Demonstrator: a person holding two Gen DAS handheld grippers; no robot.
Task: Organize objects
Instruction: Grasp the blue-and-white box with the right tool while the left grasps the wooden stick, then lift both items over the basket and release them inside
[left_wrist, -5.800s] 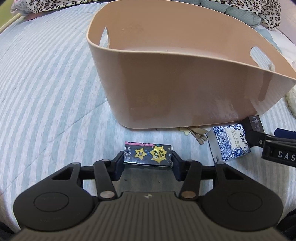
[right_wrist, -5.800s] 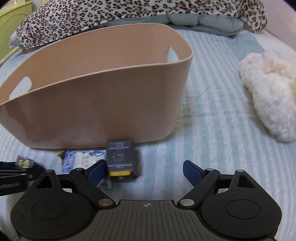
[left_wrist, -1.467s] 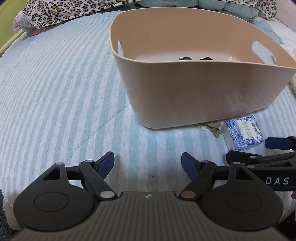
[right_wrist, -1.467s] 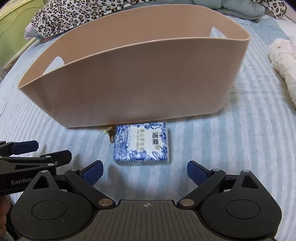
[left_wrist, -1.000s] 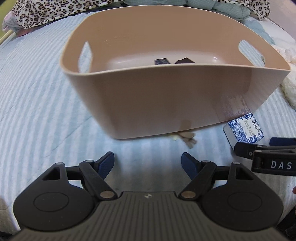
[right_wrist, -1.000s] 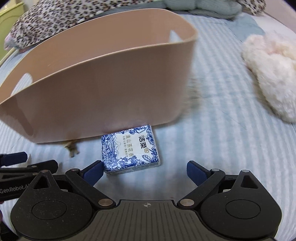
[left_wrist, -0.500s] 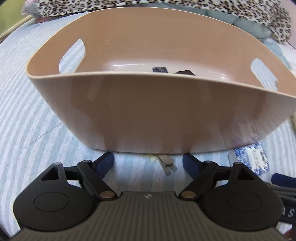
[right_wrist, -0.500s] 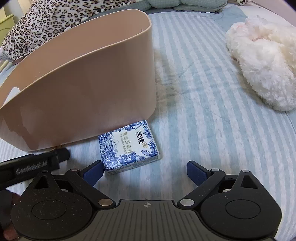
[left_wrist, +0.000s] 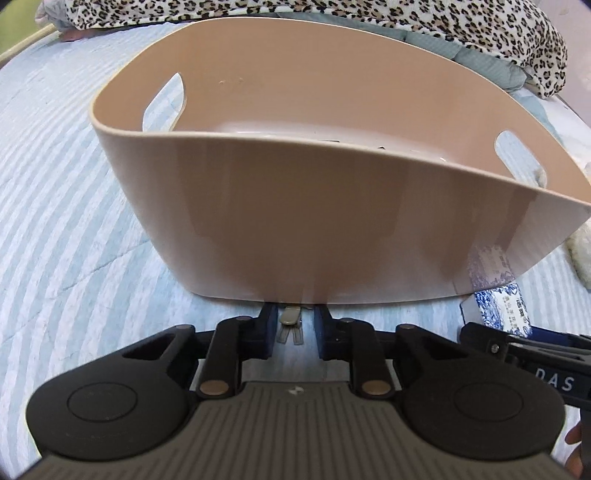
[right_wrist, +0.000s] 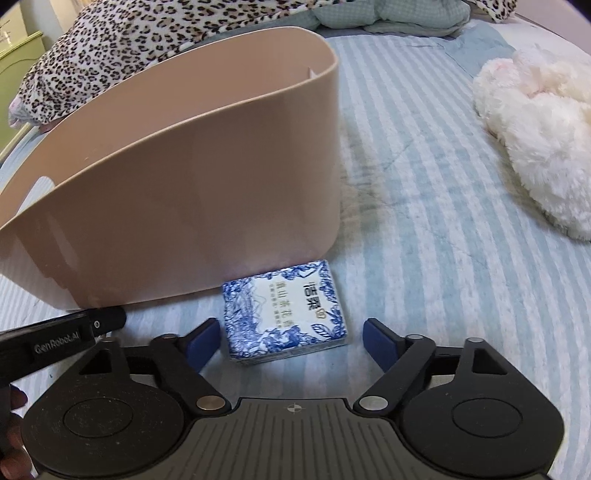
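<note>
A beige plastic basket (left_wrist: 332, 221) with handle cutouts stands on the striped bedspread; it also shows in the right wrist view (right_wrist: 166, 192). Small dark items lie inside, mostly hidden by the near wall. My left gripper (left_wrist: 294, 326) sits low at the basket's base, its jaws narrowed around small wooden clothespins (left_wrist: 290, 321), with a slight gap still visible on each side. A blue-and-white tissue pack (right_wrist: 282, 308) lies by the basket's corner; it also shows at the right in the left wrist view (left_wrist: 498, 306). My right gripper (right_wrist: 286, 341) is open, its jaws either side of the pack's near end.
A fluffy white plush (right_wrist: 539, 147) lies on the bed to the right. A leopard-print blanket (right_wrist: 129, 44) and a teal quilt are heaped behind the basket. The left gripper's body (right_wrist: 55, 343) shows at the left of the right wrist view.
My left gripper has dropped to the basket's base and its jaws have narrowed around the clothespins. My right gripper has edged closer to the tissue pack, still open.
</note>
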